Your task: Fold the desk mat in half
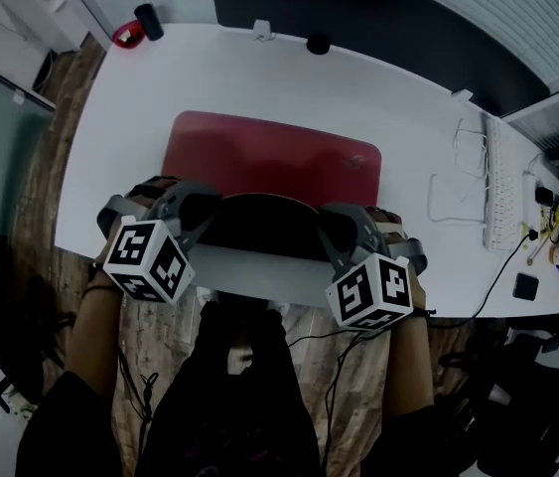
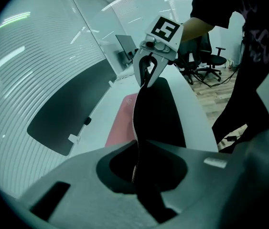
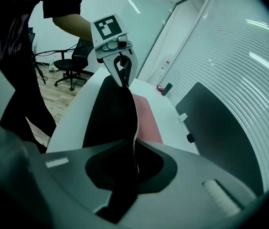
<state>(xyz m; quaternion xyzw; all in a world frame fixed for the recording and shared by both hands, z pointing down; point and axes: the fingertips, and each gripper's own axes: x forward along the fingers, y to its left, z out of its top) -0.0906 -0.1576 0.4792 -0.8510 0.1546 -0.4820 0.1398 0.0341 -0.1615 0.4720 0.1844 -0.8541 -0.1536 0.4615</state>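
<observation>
Both claws are pinched tight on the desk mat [image 1: 269,157]. Your left gripper [image 1: 198,215] and right gripper [image 1: 337,225] each clamp a near corner, and the lifted edge shows its black underside between them. Ahead of the claws the red face lies flat on the white desk [image 1: 259,78]. Nothing sits on it, so there's open room forward. Out past your right claw are a white keyboard [image 1: 502,192] and loose cable [image 1: 448,192], well apart from the mat. Far ahead of your left claw a black cylinder [image 1: 148,21] stands at the desk's back corner. The desk's near edge runs just under both claws.
</observation>
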